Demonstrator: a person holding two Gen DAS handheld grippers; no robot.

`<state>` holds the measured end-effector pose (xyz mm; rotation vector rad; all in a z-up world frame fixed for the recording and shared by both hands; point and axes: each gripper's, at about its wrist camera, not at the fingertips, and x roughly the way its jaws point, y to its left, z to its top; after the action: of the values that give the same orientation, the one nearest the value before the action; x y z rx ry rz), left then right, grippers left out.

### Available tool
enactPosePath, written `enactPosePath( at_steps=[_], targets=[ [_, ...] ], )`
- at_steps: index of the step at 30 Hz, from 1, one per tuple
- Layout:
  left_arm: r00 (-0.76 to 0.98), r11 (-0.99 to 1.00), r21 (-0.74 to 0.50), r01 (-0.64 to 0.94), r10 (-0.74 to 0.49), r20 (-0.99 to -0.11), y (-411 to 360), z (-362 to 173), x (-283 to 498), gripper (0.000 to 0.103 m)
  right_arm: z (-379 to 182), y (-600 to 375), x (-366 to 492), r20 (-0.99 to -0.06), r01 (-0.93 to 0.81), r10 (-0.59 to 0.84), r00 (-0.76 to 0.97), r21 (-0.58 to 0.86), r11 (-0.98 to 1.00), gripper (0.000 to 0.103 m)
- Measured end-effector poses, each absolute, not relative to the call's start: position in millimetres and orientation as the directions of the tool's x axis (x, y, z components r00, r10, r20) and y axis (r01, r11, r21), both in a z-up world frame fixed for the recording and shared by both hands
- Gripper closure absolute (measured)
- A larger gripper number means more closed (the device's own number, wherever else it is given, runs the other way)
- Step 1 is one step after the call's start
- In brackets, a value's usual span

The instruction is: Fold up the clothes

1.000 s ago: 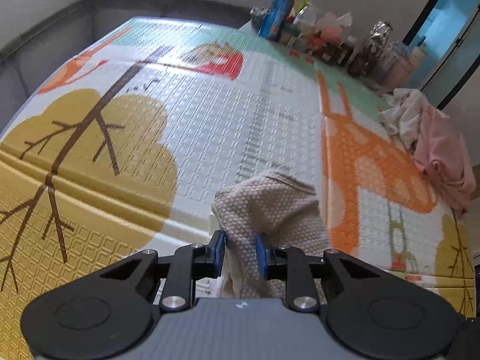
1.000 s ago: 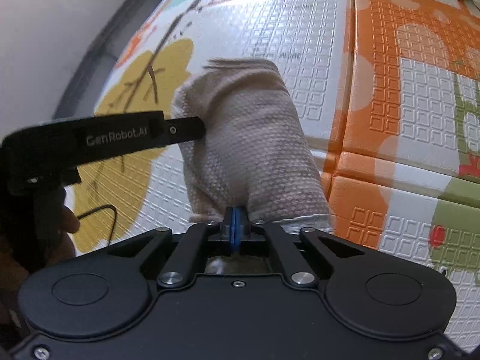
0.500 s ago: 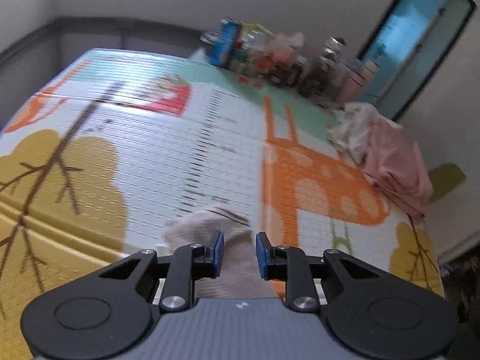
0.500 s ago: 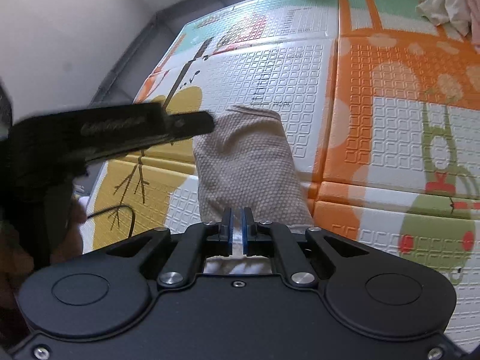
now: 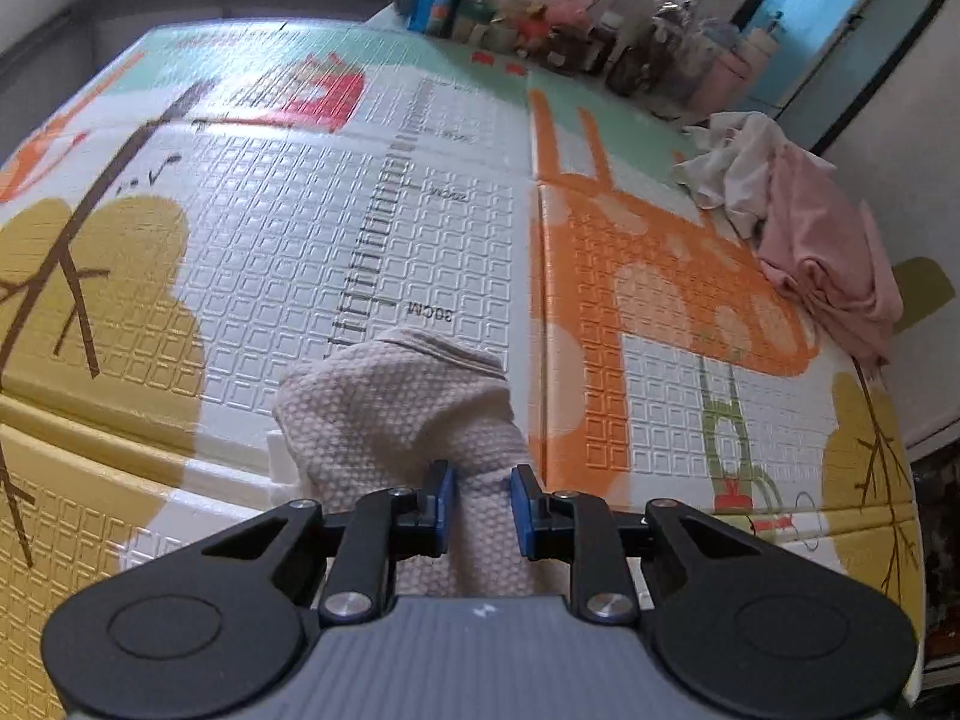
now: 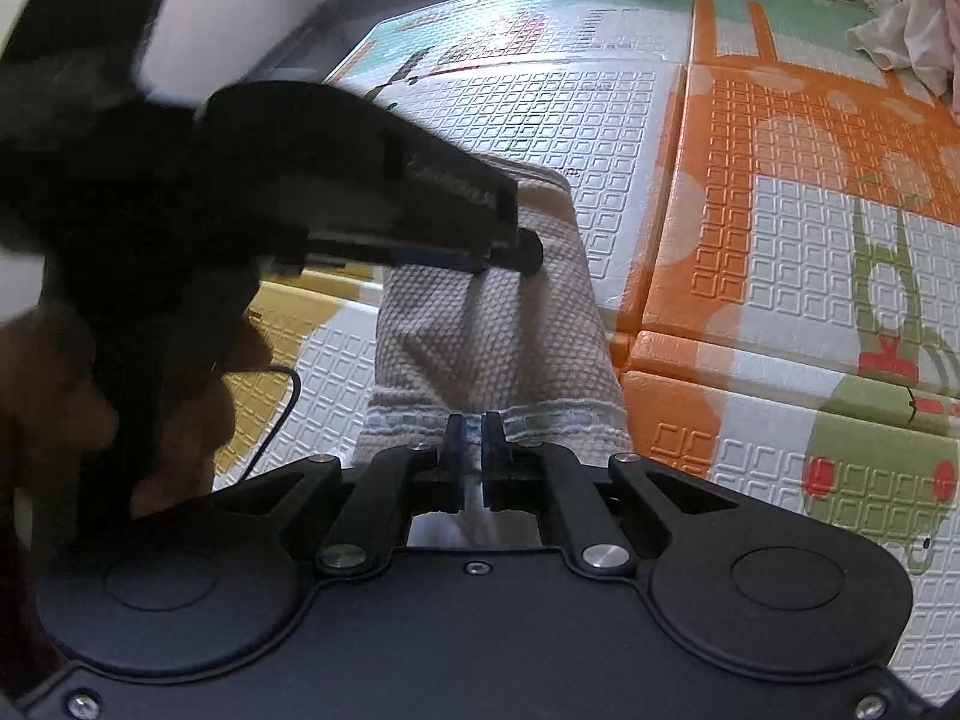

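A beige waffle-knit cloth (image 5: 396, 408) lies folded into a narrow strip on the patterned play mat (image 5: 360, 210). My left gripper (image 5: 480, 504) is open and low over it, and the fabric runs up between the two blue pads. In the right wrist view the same cloth (image 6: 492, 348) stretches away from me, its pale hem just beyond my fingertips. My right gripper (image 6: 474, 450) stands slightly open with a thin gap and nothing in it. The left gripper (image 6: 510, 240) reaches in from the left, its tip on the cloth's far half, where the fabric creases.
A heap of pink and white clothes (image 5: 822, 240) lies at the mat's far right edge. Bottles and packages (image 5: 540, 18) crowd the far end. A person's hand (image 6: 180, 408) holds the left gripper, and a black cable (image 6: 282, 408) loops beside the cloth.
My right gripper, shut on the cloth's hem a second ago, has opened a little and let it go. The left gripper lifted off, then came back down over the cloth.
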<state>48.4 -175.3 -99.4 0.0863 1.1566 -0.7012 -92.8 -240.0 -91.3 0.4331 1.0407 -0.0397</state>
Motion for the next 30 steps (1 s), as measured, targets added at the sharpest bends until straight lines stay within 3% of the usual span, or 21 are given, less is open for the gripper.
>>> enactPosePath(
  at_steps=[9,23,30],
  targets=[
    [0.218,0.801,-0.266,0.537,-0.436,-0.873,-183.4,-105.0,56.4,0.078,-109.1,-222.4,-121.5,-0.857,0.175,0.176,0.483,0.292,0.940,0.101],
    [0.236,0.808,-0.253,0.532,-0.428,-0.872,-189.1,-103.3,62.1,0.078,-121.2,-231.7,-147.7,-0.870,0.194,0.287,0.401,0.387,0.902,0.103],
    [0.262,0.799,-0.275,0.534,-0.466,-0.845,-181.9,-81.4,60.0,0.079,-108.9,-225.2,-160.4,-0.881,0.118,0.298,0.368,0.362,0.925,0.102]
  ],
)
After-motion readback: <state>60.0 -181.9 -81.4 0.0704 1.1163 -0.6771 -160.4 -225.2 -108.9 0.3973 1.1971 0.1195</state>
